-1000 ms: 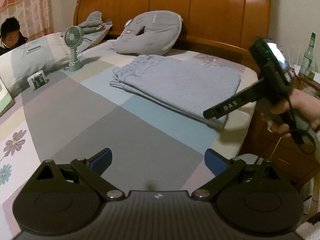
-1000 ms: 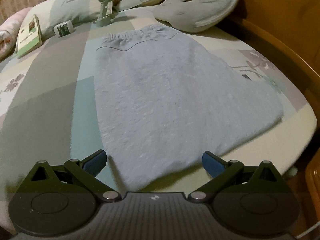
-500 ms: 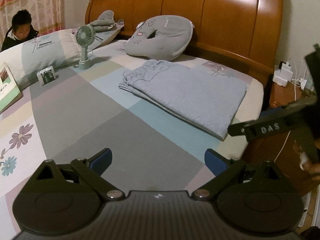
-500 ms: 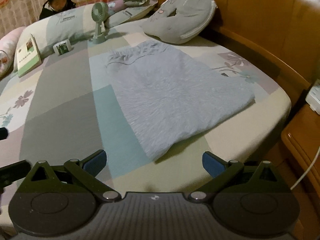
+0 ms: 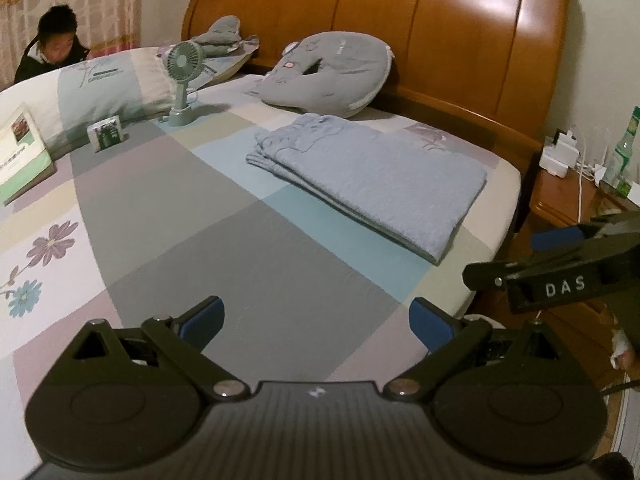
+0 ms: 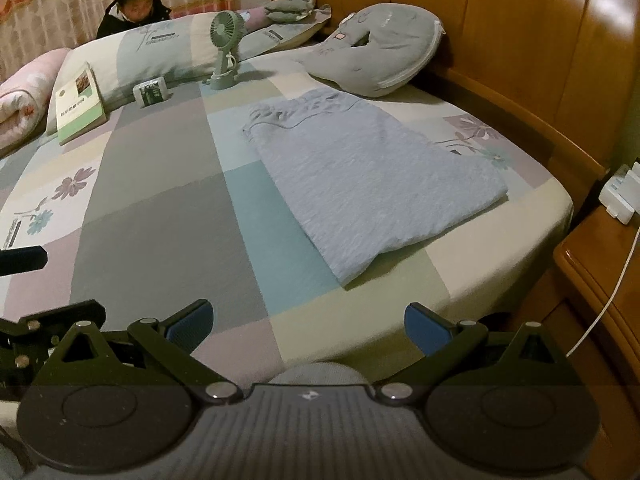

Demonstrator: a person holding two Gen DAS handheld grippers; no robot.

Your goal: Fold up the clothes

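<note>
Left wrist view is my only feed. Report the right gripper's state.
Observer: The right gripper is open, with nothing between its blue pads; it hangs over the bed's near edge.
Operator: Say what lies past the green-and-white book.
Observer: A rolled pink floral quilt lies beside the green-and-white book, toward the picture's left edge, out of your frame.
</note>
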